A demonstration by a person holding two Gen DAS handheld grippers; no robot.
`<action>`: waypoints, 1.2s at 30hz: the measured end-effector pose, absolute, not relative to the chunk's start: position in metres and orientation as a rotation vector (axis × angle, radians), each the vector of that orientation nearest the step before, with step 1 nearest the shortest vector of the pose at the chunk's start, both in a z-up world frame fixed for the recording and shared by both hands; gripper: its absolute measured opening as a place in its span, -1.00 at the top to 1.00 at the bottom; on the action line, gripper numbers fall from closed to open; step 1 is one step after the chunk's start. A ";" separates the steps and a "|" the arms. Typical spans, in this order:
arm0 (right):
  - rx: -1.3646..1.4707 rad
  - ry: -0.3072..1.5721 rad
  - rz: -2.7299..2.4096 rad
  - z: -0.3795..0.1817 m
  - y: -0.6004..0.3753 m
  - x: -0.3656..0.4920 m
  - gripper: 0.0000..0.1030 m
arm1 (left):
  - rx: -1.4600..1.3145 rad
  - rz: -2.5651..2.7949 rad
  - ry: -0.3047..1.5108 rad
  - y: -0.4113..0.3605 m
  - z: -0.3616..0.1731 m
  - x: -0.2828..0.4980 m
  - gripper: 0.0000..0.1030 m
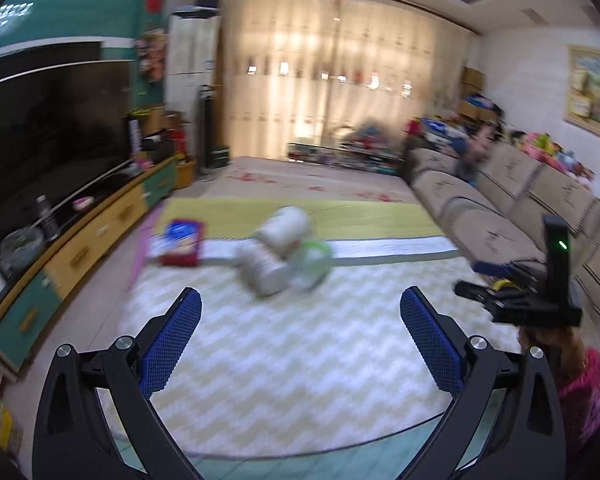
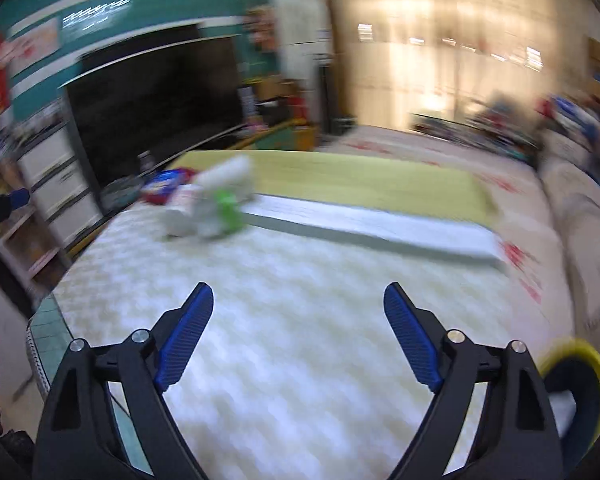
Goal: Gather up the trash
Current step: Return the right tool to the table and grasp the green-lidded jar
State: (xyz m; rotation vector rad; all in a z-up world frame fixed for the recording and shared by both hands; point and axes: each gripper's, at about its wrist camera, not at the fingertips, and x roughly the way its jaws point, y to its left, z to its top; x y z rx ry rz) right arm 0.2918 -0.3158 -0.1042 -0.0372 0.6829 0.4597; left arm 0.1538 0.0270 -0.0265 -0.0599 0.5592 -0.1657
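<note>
A pale zigzag-patterned floor mat [image 1: 284,360] fills the lower centre of both views. Above it, centre-left, lies blurred trash: two white cylindrical cans [image 1: 274,250], a green-and-clear plastic container [image 1: 314,260] touching them, and a red-and-blue flat packet [image 1: 182,242] just to their left. The left gripper [image 1: 300,300] and the right gripper [image 2: 299,296] both stand spread wide, nothing between the blue pads [image 1: 172,344].

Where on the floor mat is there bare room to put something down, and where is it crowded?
Free: the zigzag mat between the open left gripper and the cans. Crowded: cans, green container and snack bag clustered by the TV cabinet.
</note>
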 end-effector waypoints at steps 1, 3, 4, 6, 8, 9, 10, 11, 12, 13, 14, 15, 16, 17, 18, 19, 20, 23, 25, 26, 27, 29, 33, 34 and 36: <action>-0.046 0.689 0.503 -0.106 -0.299 0.301 -0.66 | -0.062 -0.155 0.556 0.035 -0.029 0.150 -0.90; -0.065 0.697 0.574 -0.111 -0.265 0.325 -0.78 | -0.072 -0.149 0.556 0.051 -0.036 0.146 -0.90; -0.082 0.701 0.586 -0.114 -0.252 0.336 -0.79 | -0.079 -0.154 0.558 0.057 -0.039 0.145 -0.90; -0.133 0.719 0.608 -0.123 -0.227 0.356 -0.79 | -0.081 -0.164 0.557 0.064 -0.043 0.145 -0.90; -0.180 0.734 0.627 -0.131 -0.213 0.369 -0.79 | -0.075 -0.169 0.553 0.051 -0.047 0.141 -0.90; -0.208 0.737 0.625 -0.136 -0.205 0.373 -0.79 | -0.074 -0.174 0.552 0.044 -0.049 0.141 -0.90; -0.235 0.738 0.627 -0.139 -0.197 0.382 -0.79 | -0.072 -0.183 0.551 0.043 -0.050 0.142 -0.90; -0.243 0.741 0.633 -0.141 -0.193 0.387 -0.79 | -0.067 -0.190 0.550 0.041 -0.051 0.143 -0.90; -0.242 0.747 0.642 -0.143 -0.190 0.395 -0.79 | -0.060 -0.192 0.550 0.040 -0.052 0.143 -0.90; -0.242 0.750 0.646 -0.143 -0.188 0.399 -0.79 | -0.054 -0.191 0.550 0.037 -0.052 0.143 -0.90; -0.245 0.754 0.648 -0.146 -0.185 0.405 -0.79 | -0.048 -0.191 0.551 0.036 -0.053 0.144 -0.90; -0.251 0.760 0.651 -0.147 -0.183 0.411 -0.79 | -0.046 -0.194 0.552 0.036 -0.054 0.145 -0.90; -0.253 0.762 0.657 -0.148 -0.182 0.415 -0.79 | -0.047 -0.195 0.554 0.036 -0.055 0.145 -0.90; -0.256 0.767 0.664 -0.149 -0.180 0.418 -0.79 | -0.050 -0.195 0.556 0.036 -0.055 0.145 -0.90; -0.259 0.769 0.669 -0.150 -0.178 0.420 -0.79 | -0.055 -0.197 0.559 0.036 -0.056 0.146 -0.90; -0.260 0.774 0.675 -0.151 -0.178 0.422 -0.79 | -0.056 -0.196 0.563 0.036 -0.056 0.148 -0.90; -0.259 0.777 0.680 -0.152 -0.176 0.424 -0.79 | -0.057 -0.193 0.566 0.036 -0.058 0.149 -0.90; -0.262 0.795 0.691 -0.155 -0.172 0.429 -0.70 | -0.065 -0.196 0.576 0.035 -0.059 0.151 -0.90; -0.271 0.814 0.694 -0.161 -0.169 0.433 -0.59 | -0.070 -0.205 0.578 0.033 -0.059 0.152 -0.90; -0.270 0.819 0.695 -0.164 -0.168 0.434 -0.35 | -0.070 -0.207 0.579 0.032 -0.059 0.152 -0.90; -0.263 0.831 0.697 -0.166 -0.169 0.436 -0.32 | -0.066 -0.209 0.579 0.029 -0.059 0.151 -0.90; -0.239 0.832 0.688 -0.166 -0.170 0.436 -0.32 | -0.057 -0.209 0.580 0.025 -0.057 0.150 -0.90; -0.205 0.809 0.659 -0.153 -0.192 0.417 -0.32 | -0.053 -0.217 0.582 0.020 -0.056 0.150 -0.90; -0.201 0.798 0.644 -0.148 -0.199 0.410 -0.32 | -0.054 -0.221 0.583 0.019 -0.056 0.151 -0.90; -0.168 0.768 0.599 -0.133 -0.228 0.388 -0.32 | -0.056 -0.227 0.583 0.017 -0.057 0.152 -0.90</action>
